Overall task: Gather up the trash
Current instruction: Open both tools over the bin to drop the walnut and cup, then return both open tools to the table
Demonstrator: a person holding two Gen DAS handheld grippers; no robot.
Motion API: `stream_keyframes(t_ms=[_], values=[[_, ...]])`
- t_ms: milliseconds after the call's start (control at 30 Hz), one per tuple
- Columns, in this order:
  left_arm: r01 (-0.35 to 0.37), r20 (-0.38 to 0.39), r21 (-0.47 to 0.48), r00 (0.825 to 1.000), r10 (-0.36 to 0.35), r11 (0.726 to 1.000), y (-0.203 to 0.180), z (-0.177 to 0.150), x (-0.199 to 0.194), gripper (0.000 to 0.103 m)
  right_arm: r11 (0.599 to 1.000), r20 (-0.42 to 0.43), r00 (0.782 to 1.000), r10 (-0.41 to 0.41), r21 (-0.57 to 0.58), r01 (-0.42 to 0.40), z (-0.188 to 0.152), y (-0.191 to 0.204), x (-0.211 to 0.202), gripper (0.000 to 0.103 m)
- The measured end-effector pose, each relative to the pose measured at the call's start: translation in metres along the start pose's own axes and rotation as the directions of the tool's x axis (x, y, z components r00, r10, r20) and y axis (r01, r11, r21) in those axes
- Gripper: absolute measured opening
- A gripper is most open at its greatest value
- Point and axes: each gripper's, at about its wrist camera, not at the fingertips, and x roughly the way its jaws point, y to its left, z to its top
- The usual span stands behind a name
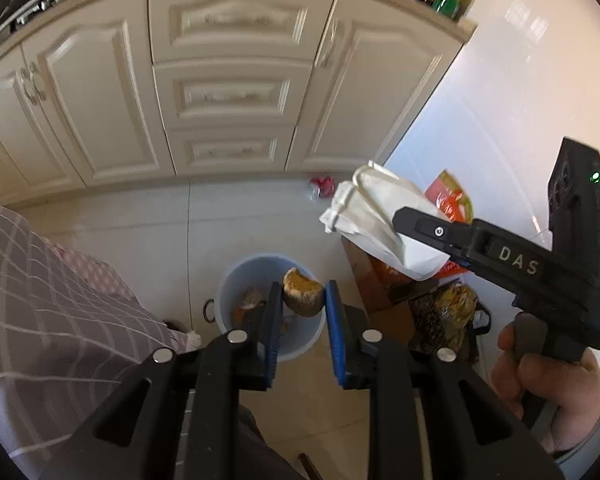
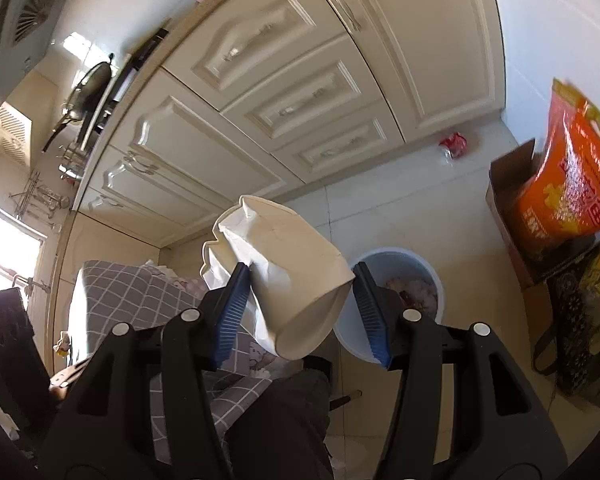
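While the left gripper (image 1: 303,300) pinches a brown food scrap (image 1: 302,295) between its fingers, it hangs right above the pale blue bin (image 1: 225,280) on the tiled floor (image 1: 140,232), w/ other scraps already inside. Right gripper (image 2: 298,294) has its fingers clamped on a crumpled white paper bag (image 2: 288,272), held up near the bin, just beside an orange packet (image 2: 568,184) in a cardboard box (image 2: 508,172). Red wrapper (image 1: 322,186) lies by the cream cabinets (image 1: 236,80)
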Motion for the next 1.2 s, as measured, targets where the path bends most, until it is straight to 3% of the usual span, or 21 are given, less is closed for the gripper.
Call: stream_keyframes(t_ms=[400,433,467,500,533,633,867,1200], values=[[-0.003,-0.155,-0.009,0.988,0.001,1.000,0.013,0.013,0.060,0.024,0.996,-0.113,0.993,-0.044,0.070,0.053,0.008,-0.019,0.070,0.056],[-0.001,-0.159,0.003,0.987,0.001,1.000,0.012,0.014,0.062,0.038,0.995,-0.118,0.992,-0.044,0.086,0.054,0.008,-0.024,0.075,0.063],[-0.016,-0.153,0.012,0.988,0.018,1.000,0.012,0.015,0.063,0.049,0.994,-0.120,0.992,-0.044,0.099,0.056,0.008,-0.027,0.078,0.077],[-0.044,-0.136,0.007,0.990,0.044,0.999,0.014,0.016,0.061,0.071,0.992,-0.118,0.992,-0.051,0.112,0.064,0.008,-0.031,0.080,0.083],[-0.055,-0.121,-0.004,0.991,0.054,0.998,0.016,0.017,0.059,0.079,0.990,-0.115,0.992,-0.057,0.122,0.071,0.008,-0.035,0.081,0.089],[-0.064,-0.117,-0.039,0.991,0.059,0.997,0.023,0.019,0.054,0.083,0.985,-0.108,0.991,-0.077,0.143,0.092,0.007,-0.041,0.079,0.096],[-0.096,-0.085,-0.056,0.992,0.091,0.994,0.027,0.021,0.032,0.088,0.984,-0.082,0.991,-0.107,0.137,0.117,0.002,-0.036,0.061,0.097],[-0.018,-0.025,-0.091,1.000,0.015,0.996,0.034,0.016,-0.008,0.088,0.990,-0.047,0.995,-0.089,0.108,0.093,-0.002,-0.013,0.036,0.097]])
